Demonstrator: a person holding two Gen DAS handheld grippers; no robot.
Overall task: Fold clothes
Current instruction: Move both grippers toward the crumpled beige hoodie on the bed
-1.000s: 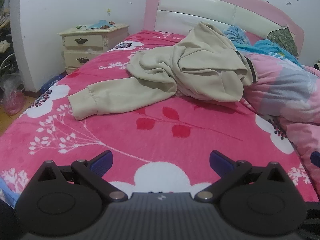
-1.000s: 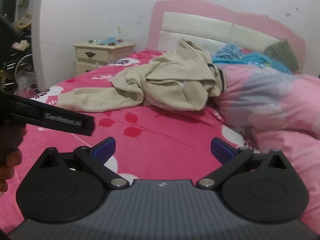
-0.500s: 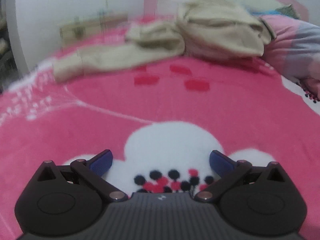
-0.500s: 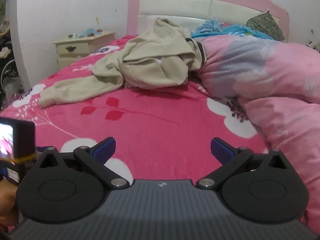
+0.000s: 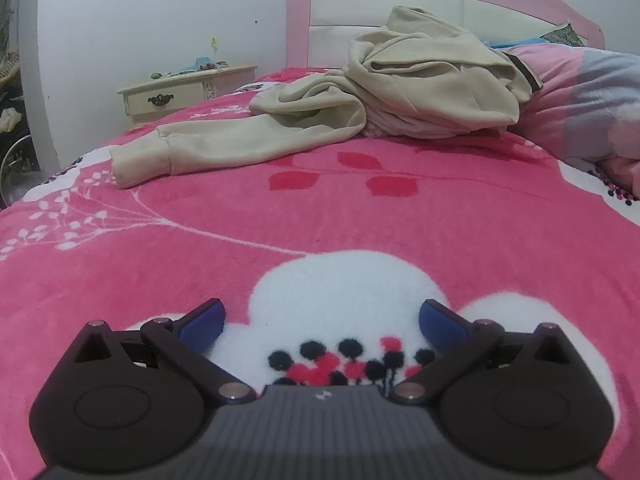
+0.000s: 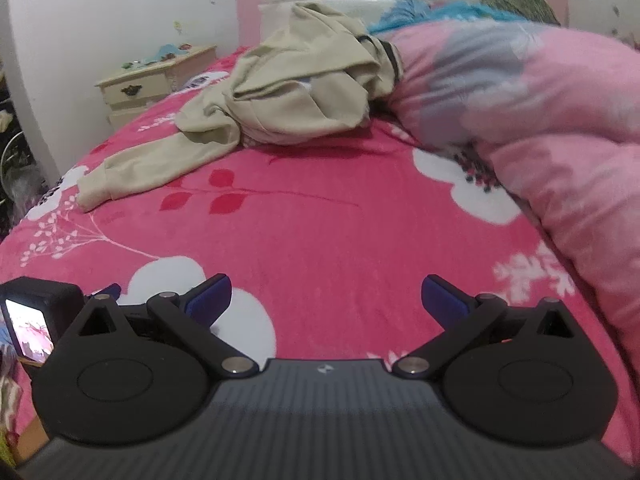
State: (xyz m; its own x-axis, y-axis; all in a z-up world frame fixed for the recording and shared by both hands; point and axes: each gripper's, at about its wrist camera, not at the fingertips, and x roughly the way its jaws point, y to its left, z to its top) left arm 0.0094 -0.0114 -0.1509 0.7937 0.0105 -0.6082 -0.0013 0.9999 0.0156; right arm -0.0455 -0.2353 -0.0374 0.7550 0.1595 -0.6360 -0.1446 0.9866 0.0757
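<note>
A crumpled beige sweatshirt (image 5: 420,92) (image 6: 304,96) lies heaped at the far end of the pink flowered bedspread (image 5: 360,216) (image 6: 320,232). One sleeve stretches left, ending in a cuff (image 5: 138,160) (image 6: 94,188). My left gripper (image 5: 322,322) hovers low over a white flower print near the bed's foot, open and empty, far from the sweatshirt. My right gripper (image 6: 326,296) is also open with nothing between its fingers, well short of the garment. The left gripper's camera (image 6: 30,322) shows at the right wrist view's lower left.
A rolled pink quilt (image 6: 520,128) (image 5: 588,96) fills the bed's right side, touching the sweatshirt. Blue cloth (image 6: 440,12) lies behind it by the pink-and-white headboard (image 5: 400,4). A cream nightstand (image 5: 180,92) (image 6: 148,84) stands left of the bed.
Both grippers have dropped lower and moved forward over the bedspread. The left one now sits close above the white flower. Both stay open; the sweatshirt has not moved.
</note>
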